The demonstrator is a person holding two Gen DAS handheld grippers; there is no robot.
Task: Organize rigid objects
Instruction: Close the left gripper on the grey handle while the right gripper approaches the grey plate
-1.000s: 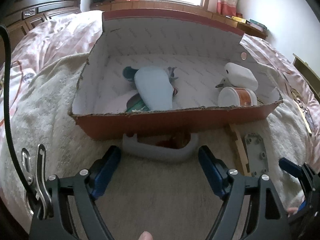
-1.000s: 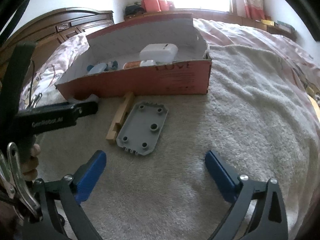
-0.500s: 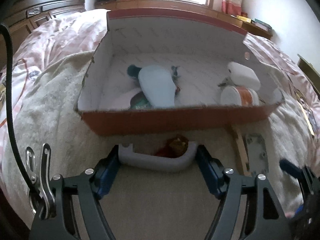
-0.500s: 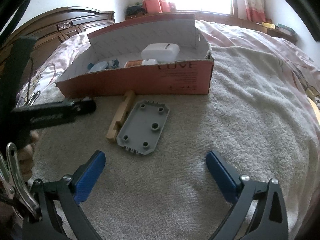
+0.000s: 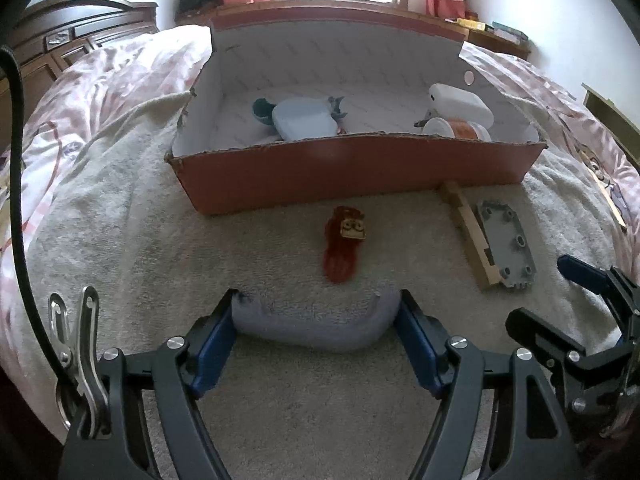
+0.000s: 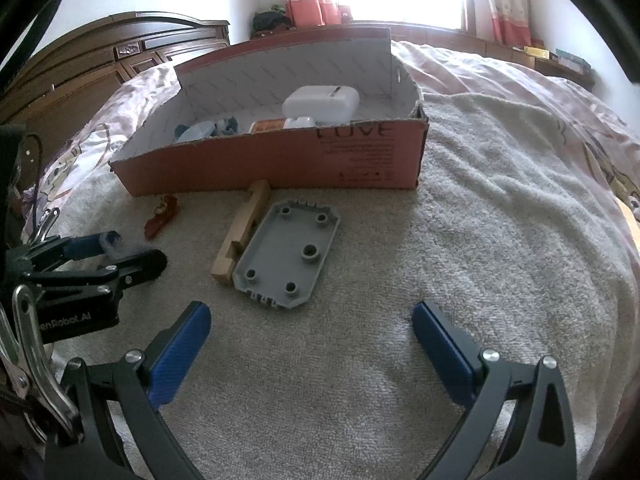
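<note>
Left wrist view: pale lavender, curved plastic tray point(image 5: 316, 330), smooth and rounded, clamped end to end between the blue ribbed pads of the left gripper point(image 5: 316, 320), lifted above the nubby cream towel point(image 5: 248, 248). Ahead of the tray, nearer the red cardboard box point(image 5: 360, 168), a small dark red figure-shaped toy point(image 5: 344, 246) lying flat on the towel. Right of the toy, a pale wooden notched strip point(image 5: 470, 232) touching a grey moulded plastic plate with round bosses point(image 5: 506, 244). Inside the box, a light blue oval case point(image 5: 302, 118), a white rounded case point(image 5: 460, 102), an orange-banded white jar point(image 5: 456, 130).

Right wrist view: right gripper point(image 6: 312, 338) spread wide, holding nothing, low over the towel, just short of the grey plate.
</note>
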